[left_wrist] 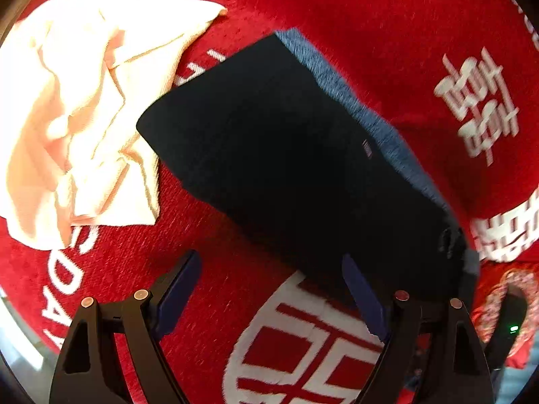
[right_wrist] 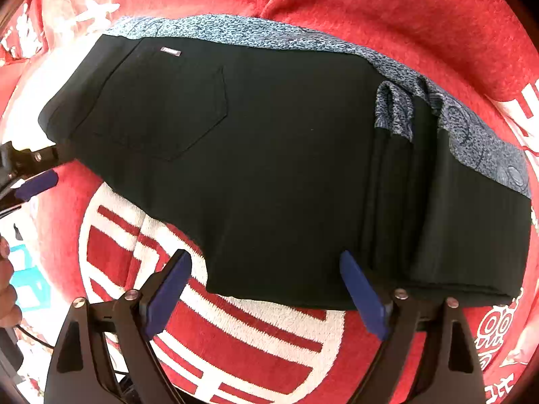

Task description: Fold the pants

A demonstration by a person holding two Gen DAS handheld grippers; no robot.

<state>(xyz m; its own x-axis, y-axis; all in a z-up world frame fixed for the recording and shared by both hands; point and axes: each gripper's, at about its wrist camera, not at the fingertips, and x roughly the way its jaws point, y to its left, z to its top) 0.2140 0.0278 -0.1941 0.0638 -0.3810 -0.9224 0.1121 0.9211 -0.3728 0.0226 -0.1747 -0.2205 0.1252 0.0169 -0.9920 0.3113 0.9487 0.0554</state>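
Note:
The black pants (right_wrist: pixel 269 155) lie folded into a compact stack on the red blanket, back pocket up. They rest on a blue-grey patterned folded garment (right_wrist: pixel 471 134). In the left wrist view the pants (left_wrist: pixel 286 168) lie ahead, tilted, with the blue-grey garment (left_wrist: pixel 370 111) showing along their far edge. My left gripper (left_wrist: pixel 273 293) is open and empty, just short of the pants' near edge. My right gripper (right_wrist: pixel 266 286) is open and empty at the near edge of the pants. The left gripper's blue fingertip (right_wrist: pixel 37 183) shows at the pants' left end in the right wrist view.
A crumpled cream cloth (left_wrist: pixel 77 111) lies to the left of the pants. The red blanket (left_wrist: pixel 387 17) with white characters covers the whole surface. A person's hand (right_wrist: pixel 6 286) shows at the left edge of the right wrist view.

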